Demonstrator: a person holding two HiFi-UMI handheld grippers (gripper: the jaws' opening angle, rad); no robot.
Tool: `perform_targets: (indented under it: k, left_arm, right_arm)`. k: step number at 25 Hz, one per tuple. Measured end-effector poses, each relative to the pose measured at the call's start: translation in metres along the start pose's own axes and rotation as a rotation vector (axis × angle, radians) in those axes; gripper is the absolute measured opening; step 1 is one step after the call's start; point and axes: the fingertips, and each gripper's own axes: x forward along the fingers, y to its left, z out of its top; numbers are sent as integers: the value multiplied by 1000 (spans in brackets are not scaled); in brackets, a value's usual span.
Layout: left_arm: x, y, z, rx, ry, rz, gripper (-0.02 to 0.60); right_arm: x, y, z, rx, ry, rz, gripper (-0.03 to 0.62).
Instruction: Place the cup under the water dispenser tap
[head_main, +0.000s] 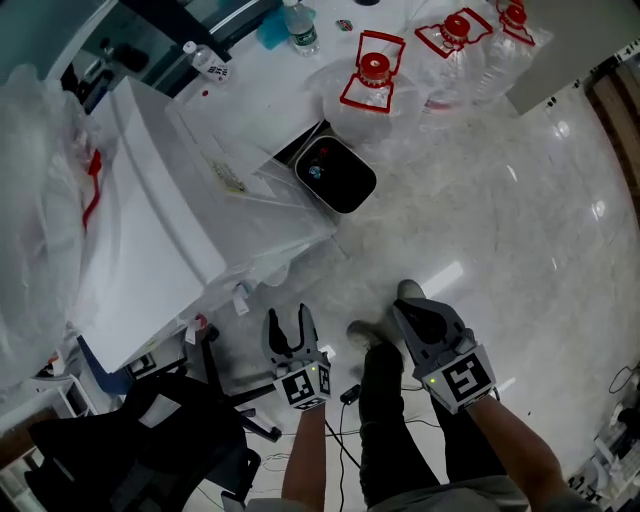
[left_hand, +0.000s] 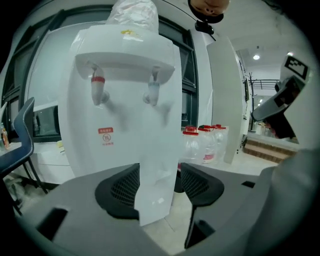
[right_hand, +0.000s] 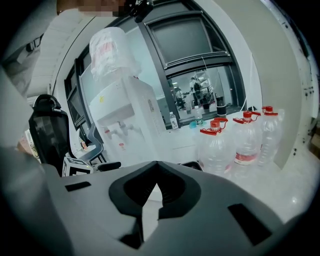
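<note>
A white water dispenser (head_main: 150, 220) stands at the left, with a plastic-wrapped bottle on top. In the left gripper view its red tap (left_hand: 97, 87) and blue tap (left_hand: 152, 91) hang under the front ledge of the dispenser (left_hand: 125, 60). No cup shows in any view. My left gripper (head_main: 289, 320) is held low before the dispenser, open, and nothing lies between its jaws (left_hand: 159, 186). My right gripper (head_main: 408, 315) hangs to the right of it, shut and empty, its tips meeting (right_hand: 157, 166). It faces the dispenser (right_hand: 125, 115) from further off.
Several large water bottles with red caps (head_main: 375, 75) stand on the floor behind the dispenser, with more of them (right_hand: 217, 145) to its right. A black bin (head_main: 335, 172) sits beside it. A black office chair (head_main: 170, 420) is at my left, and cables lie on the floor.
</note>
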Motion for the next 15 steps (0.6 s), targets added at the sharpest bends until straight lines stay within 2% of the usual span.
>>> perform_targets:
  k: [4,8,11,15]
  left_arm:
    - [-28,-19,53,-19,-24,-54,223]
    - [-56,-48,119,-23,-45,-151,161]
    - [-78,-72,171,-29,-56,-232,127]
    - [-111,-95,238,-7,-102,-296,55]
  right_arm:
    - [-17,7,23,32,-26,-4,9]
    - [-36,14,53,72,-58,1,9]
    - [-51,28,85,79,-86,13,9]
    - [-77,53,139,63,-147,36,9]
